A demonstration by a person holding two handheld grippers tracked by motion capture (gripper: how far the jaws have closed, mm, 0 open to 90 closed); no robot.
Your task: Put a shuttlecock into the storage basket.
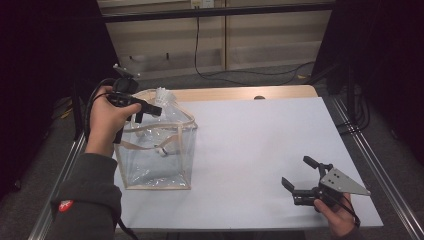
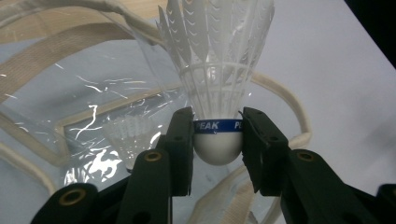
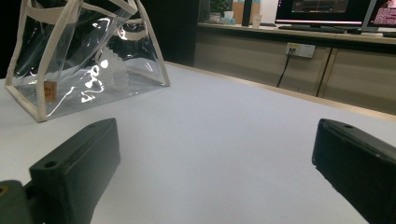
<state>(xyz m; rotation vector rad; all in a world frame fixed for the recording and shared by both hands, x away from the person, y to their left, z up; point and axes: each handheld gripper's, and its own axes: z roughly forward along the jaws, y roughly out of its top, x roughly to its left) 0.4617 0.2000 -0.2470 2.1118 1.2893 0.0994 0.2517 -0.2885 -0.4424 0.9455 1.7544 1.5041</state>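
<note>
Left hand-held gripper (image 2: 218, 140) clamps shuttlecock (image 2: 215, 60) above clear bag (image 1: 157, 145).

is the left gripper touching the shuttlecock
Touching. In the left gripper view, the left gripper has both black jaws pressed against the cork base of the shuttlecock, at its blue band, with no gap on either side.

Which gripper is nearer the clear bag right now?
Left. The left gripper holds a shuttlecock over the clear bag; the right gripper sits open across the table.
</note>
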